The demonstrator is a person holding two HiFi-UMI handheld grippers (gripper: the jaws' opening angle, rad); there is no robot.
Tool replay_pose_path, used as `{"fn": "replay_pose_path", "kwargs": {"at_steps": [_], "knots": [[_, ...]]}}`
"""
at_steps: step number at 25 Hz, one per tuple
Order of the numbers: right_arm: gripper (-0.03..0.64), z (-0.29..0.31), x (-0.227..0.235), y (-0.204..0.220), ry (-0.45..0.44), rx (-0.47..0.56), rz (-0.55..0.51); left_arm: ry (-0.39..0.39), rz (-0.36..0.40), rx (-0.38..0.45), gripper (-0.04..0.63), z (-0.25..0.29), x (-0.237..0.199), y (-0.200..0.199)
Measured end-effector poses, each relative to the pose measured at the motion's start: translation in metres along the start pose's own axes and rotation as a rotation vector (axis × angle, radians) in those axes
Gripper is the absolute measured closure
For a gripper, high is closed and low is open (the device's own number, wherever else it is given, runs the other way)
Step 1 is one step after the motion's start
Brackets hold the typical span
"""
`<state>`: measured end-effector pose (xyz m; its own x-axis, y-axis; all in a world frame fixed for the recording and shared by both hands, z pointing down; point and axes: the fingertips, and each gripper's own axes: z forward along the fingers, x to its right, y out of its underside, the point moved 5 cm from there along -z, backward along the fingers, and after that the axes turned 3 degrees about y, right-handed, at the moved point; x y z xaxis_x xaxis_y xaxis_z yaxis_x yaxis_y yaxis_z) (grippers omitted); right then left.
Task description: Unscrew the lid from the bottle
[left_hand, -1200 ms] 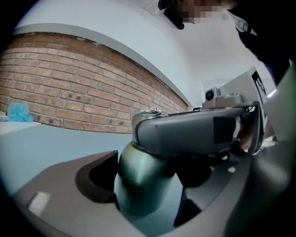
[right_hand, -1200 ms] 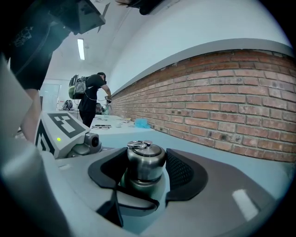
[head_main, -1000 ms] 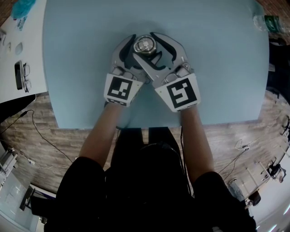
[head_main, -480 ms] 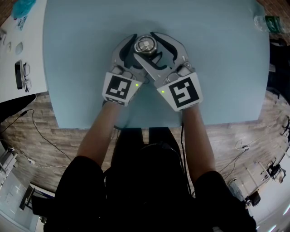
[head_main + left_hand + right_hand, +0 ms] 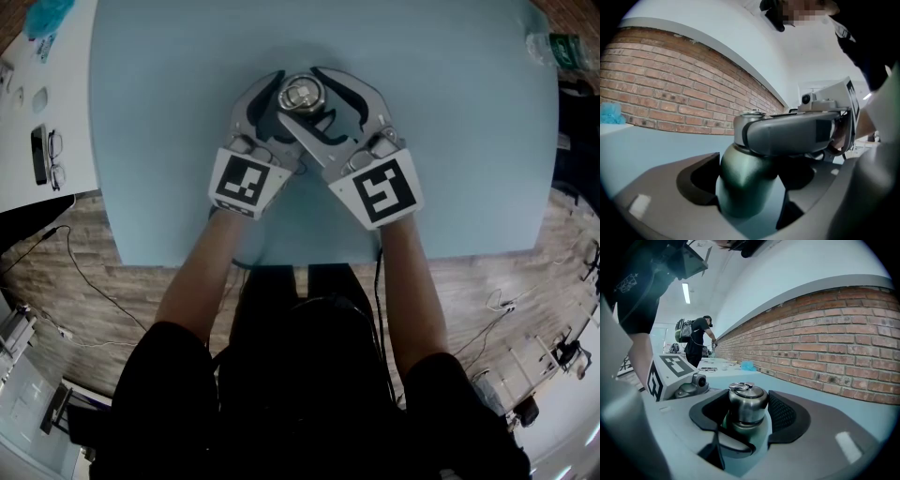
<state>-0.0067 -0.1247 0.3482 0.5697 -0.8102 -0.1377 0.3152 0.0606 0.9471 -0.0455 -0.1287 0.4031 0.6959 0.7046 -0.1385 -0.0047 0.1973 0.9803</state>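
A dark green bottle [image 5: 743, 187] with a steel lid [image 5: 300, 92] stands upright on the light blue table [image 5: 450, 141]. My left gripper [image 5: 284, 101] comes in from the lower left, and its jaws are shut on the bottle's body below the shoulder. My right gripper [image 5: 306, 94] crosses above it from the lower right, with its ribbed pads closed on the lid [image 5: 747, 403]. A small ring lies on top of the lid. In the left gripper view, a jaw of the right gripper [image 5: 797, 133] covers most of the lid. The bottle's base is hidden.
A white table on the left holds a phone and glasses [image 5: 43, 155]. A clear plastic bottle [image 5: 549, 45] lies at the blue table's far right corner. The table's near edge is just behind the marker cubes. A person [image 5: 700, 341] stands far off beyond the tables.
Both grippers and the bottle stay where they were. Small green lights on both grippers were lit half a second ago and are dark now.
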Motion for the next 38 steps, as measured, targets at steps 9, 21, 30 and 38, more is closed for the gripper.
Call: {"fn": "replay_pose_path", "kwargs": {"at_steps": [9, 21, 30, 38], "knots": [[0.355, 0.0006, -0.0004, 0.0, -0.014, 0.014, 0.004, 0.021, 0.004, -0.006, 0.225, -0.001, -0.001, 0.0009], [0.355, 0.001, 0.0009, 0.0001, -0.053, 0.029, 0.0, 0.049, 0.006, -0.001, 0.225, -0.0006, -0.0024, -0.0004], [0.355, 0.0014, 0.0011, 0.0005, -0.081, 0.035, 0.001, 0.081, 0.015, -0.016, 0.225, -0.0016, -0.0036, 0.0003], [0.356, 0.0012, 0.0013, 0.0005, -0.122, 0.034, -0.016, 0.115, 0.015, -0.02, 0.225, -0.0024, -0.0043, 0.0008]]}}
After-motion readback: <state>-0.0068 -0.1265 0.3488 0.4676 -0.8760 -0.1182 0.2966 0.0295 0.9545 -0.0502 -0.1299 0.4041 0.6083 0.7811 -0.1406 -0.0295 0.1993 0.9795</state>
